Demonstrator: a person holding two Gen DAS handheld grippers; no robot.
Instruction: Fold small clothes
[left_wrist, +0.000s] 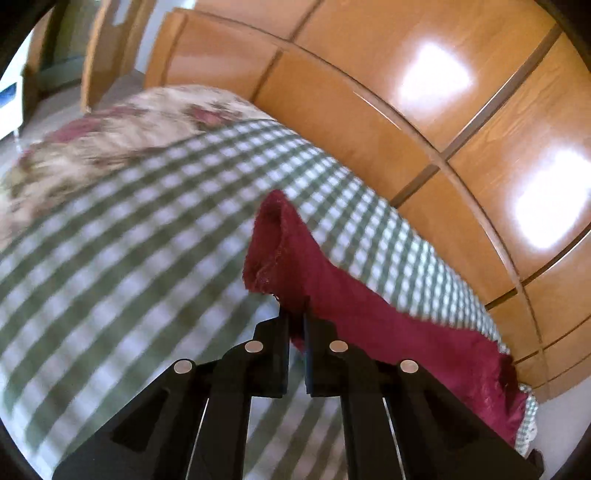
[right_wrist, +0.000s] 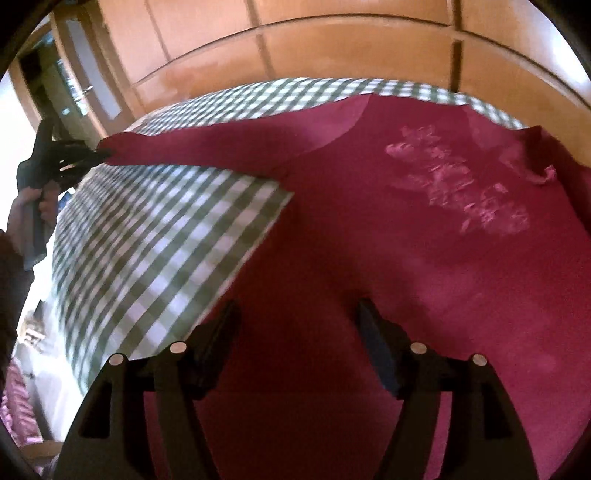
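Garments: one dark red shirt (right_wrist: 424, 258), spread flat on the green-and-white checked cloth (left_wrist: 129, 240).
Writing: a pale pink print (right_wrist: 461, 184) on the shirt, too blurred to read.
Left gripper (left_wrist: 296, 317): fingers clenched on the shirt's sleeve end, lifted off the cloth.
Right gripper (right_wrist: 295, 317): fingers spread apart, hovering over the shirt body, holding nothing.
Edges: wooden wardrobe doors (left_wrist: 424, 92) just beyond the cloth's far edge; open checked cloth to the left.

pale print (right_wrist: 461, 184) on the red garment (right_wrist: 369, 258) smeared unreadable (checked cloth (left_wrist: 129, 240) blurred too).
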